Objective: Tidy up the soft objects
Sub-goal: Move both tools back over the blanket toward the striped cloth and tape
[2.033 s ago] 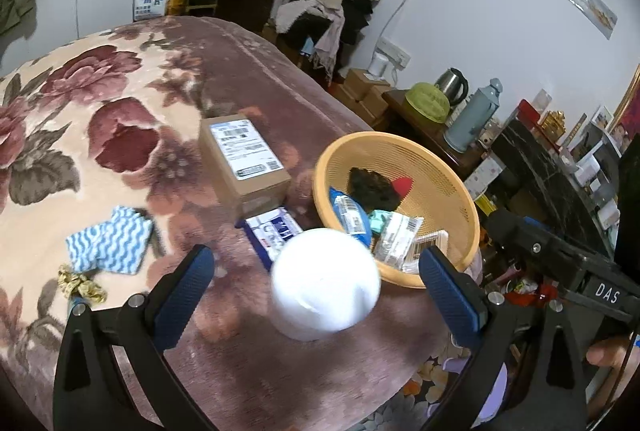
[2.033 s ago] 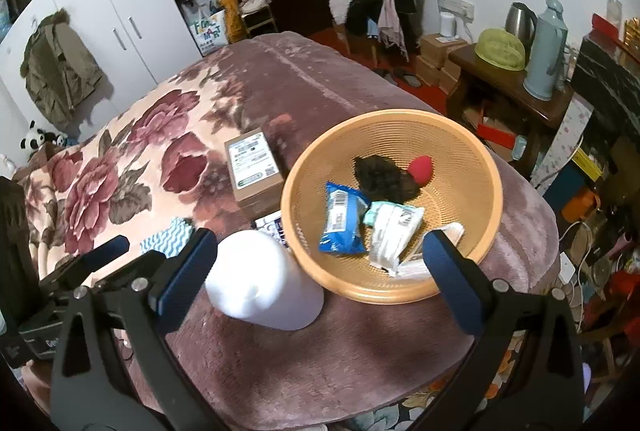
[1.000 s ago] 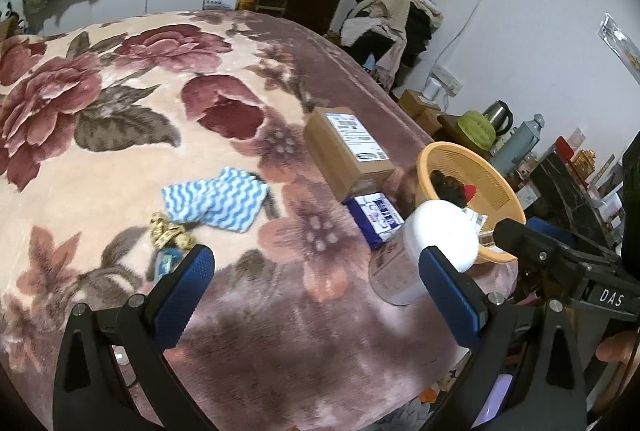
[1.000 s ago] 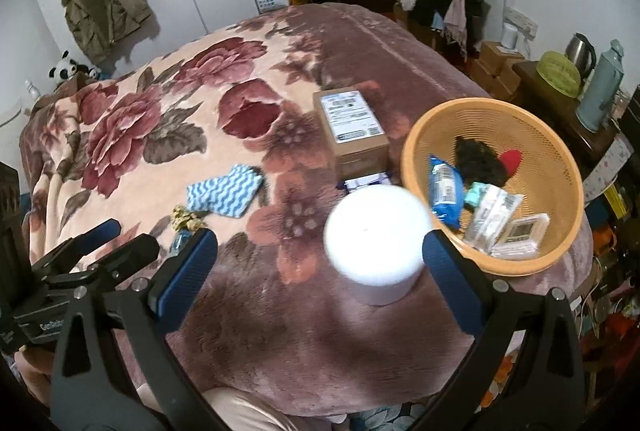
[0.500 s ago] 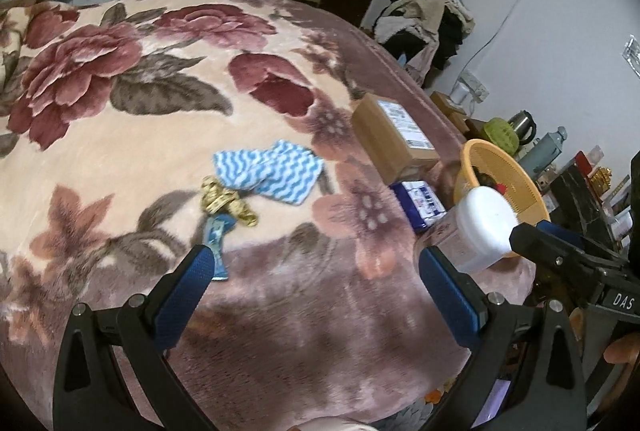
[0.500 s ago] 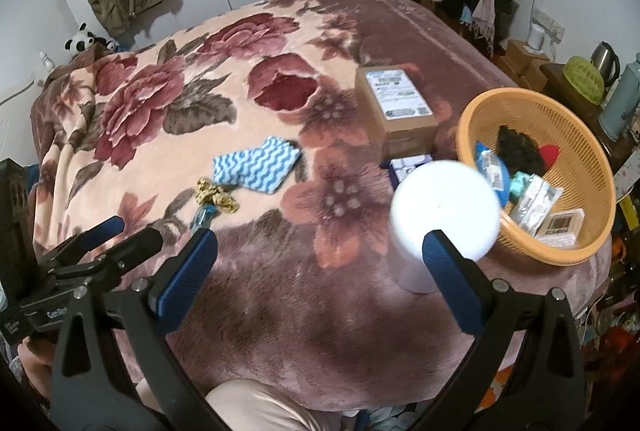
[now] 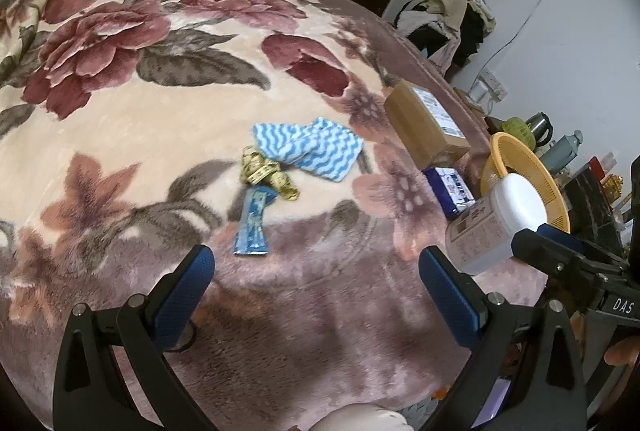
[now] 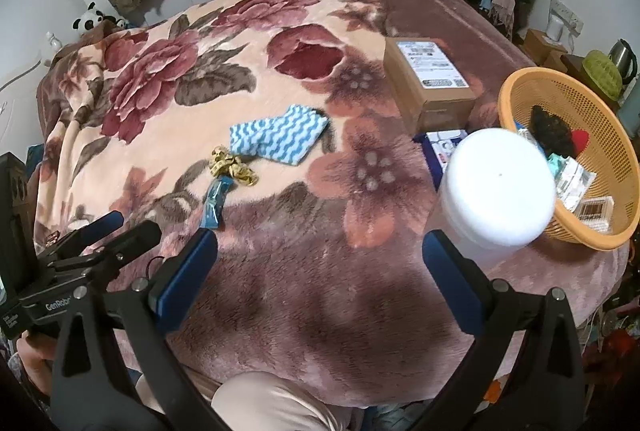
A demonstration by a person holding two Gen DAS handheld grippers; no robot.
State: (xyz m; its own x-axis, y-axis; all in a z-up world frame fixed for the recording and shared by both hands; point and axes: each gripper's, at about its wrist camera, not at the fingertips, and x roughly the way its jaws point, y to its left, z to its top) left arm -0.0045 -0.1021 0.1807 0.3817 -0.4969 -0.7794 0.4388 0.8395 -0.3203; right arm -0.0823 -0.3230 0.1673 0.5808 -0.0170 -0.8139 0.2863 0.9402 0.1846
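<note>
A: What changed?
B: Both views swung off orange basket (image 8: 532, 79), now right edge. Wavy cloth (image 7: 310, 147) centre frame, likely next.
A: Grippers?
B: Left gripper (image 7: 320, 287) & right gripper (image 8: 320, 271) spread wide, empty

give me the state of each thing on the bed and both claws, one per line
left claw: open, empty
right claw: open, empty
blue wavy cloth: crumpled, flat on blanket
yellow tape measure: tangled beside the cloth
blue packet: lying flat
white-lidded jar: upright, lid on
cardboard box: closed, label up
orange basket: upright, partly filled
</note>
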